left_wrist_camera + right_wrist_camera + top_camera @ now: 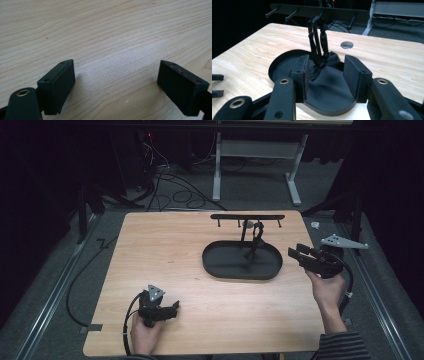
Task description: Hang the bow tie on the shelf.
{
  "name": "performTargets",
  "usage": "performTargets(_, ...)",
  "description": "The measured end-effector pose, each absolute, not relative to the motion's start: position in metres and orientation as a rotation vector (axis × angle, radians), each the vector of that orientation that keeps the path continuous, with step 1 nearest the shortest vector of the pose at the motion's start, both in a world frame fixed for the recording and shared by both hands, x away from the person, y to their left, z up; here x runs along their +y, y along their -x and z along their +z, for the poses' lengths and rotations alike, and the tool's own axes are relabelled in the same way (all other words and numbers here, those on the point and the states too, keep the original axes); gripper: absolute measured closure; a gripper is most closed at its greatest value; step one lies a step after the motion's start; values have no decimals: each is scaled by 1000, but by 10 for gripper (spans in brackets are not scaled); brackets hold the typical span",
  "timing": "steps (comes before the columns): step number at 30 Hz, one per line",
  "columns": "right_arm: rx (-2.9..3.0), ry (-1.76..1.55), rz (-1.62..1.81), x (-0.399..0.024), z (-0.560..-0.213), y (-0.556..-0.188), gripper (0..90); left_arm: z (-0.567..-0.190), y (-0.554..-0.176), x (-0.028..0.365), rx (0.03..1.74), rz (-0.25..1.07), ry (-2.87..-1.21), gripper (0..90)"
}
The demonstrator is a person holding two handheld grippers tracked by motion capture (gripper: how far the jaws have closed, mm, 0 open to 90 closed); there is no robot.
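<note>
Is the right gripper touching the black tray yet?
Apart. High view: the right gripper hangs open off the black tray's right end, with bare table between.

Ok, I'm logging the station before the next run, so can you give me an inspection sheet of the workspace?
Surface: wooden table, bare around the work.
Job's things: black oval tray holding a black hook stand; a dark strap-like item hangs from it onto the tray.
Clutter: nothing seen.
Grippers: left gripper open, low over the wood; right gripper open, aimed at the tray.
Cables: loose cables on the floor beyond the table.
Surroundings: dark room, white frame legs behind.
</note>
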State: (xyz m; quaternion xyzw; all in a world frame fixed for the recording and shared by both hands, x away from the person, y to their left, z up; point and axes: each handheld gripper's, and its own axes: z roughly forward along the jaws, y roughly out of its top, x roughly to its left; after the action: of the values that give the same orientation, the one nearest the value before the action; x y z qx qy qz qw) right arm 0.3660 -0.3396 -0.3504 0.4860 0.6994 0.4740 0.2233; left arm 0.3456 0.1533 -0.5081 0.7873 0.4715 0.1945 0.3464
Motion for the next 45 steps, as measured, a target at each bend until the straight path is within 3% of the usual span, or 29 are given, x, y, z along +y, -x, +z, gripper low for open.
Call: performTargets(45,1981,-1355,1369,-333,-382,-332,577,-508,-346,153,1223,505,-2043,153)
